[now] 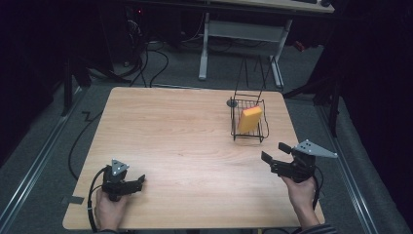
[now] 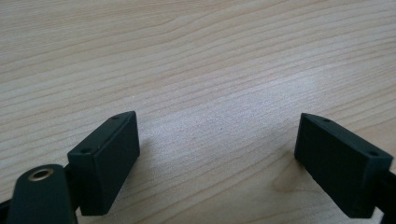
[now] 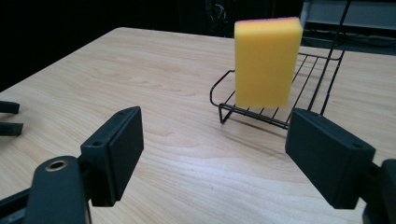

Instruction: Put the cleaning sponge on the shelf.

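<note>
A yellow sponge (image 1: 250, 119) stands on its edge in a black wire rack (image 1: 264, 132) at the far right of the wooden table (image 1: 180, 131). My right gripper (image 1: 273, 151) is held low over the table's near right, just in front of the rack, open and empty. In the right gripper view the sponge (image 3: 267, 60) stands ahead in the rack (image 3: 223, 84), beyond my right gripper (image 3: 215, 121). My left gripper (image 1: 141, 181) rests at the near left corner, far from the rack. It (image 2: 217, 135) is open over bare wood.
A small dark round thing (image 1: 232, 103) lies by the rack's far left corner. The rack's tall wire handle (image 1: 251, 73) rises at its back. Beyond the table stand a white desk frame (image 1: 204, 44) and floor cables (image 1: 160, 63).
</note>
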Available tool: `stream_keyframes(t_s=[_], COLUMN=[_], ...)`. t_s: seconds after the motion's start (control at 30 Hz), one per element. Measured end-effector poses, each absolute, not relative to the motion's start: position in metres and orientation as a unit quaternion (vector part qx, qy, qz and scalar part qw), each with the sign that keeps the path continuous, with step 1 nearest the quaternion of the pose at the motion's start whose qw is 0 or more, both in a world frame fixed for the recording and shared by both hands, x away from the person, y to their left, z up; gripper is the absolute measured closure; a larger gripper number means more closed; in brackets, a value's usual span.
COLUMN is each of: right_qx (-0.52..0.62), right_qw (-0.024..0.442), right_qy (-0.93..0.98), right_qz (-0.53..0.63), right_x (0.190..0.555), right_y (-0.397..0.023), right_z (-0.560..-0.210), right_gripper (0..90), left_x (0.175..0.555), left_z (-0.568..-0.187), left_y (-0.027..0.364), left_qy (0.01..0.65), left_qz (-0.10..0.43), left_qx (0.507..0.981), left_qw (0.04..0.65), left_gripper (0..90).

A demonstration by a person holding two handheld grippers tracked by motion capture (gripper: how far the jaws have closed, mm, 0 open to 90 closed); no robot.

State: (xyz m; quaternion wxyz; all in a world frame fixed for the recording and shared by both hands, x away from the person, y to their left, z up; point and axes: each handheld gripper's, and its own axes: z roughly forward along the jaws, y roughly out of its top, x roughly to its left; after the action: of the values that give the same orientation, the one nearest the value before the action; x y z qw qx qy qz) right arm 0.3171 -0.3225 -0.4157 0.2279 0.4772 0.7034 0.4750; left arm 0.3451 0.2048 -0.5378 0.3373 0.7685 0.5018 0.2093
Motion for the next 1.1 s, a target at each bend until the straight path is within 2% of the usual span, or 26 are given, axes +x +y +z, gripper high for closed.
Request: stream_keyframes(t_s=[1.1], right_qx=[0.488], right_qw=[0.218], right_qy=[0.708], right_qz=[0.461], right_x=[0.323], right_y=[-0.313], right_z=[-0.459], right_gripper=[22.9], left_x=[0.345], left_z=[-0.538], left_y=[0.205], left_qy=[0.502], left_qz=[0.209], left_qx=[0.768], left_qw=[0.337], left_gripper=[14.6])
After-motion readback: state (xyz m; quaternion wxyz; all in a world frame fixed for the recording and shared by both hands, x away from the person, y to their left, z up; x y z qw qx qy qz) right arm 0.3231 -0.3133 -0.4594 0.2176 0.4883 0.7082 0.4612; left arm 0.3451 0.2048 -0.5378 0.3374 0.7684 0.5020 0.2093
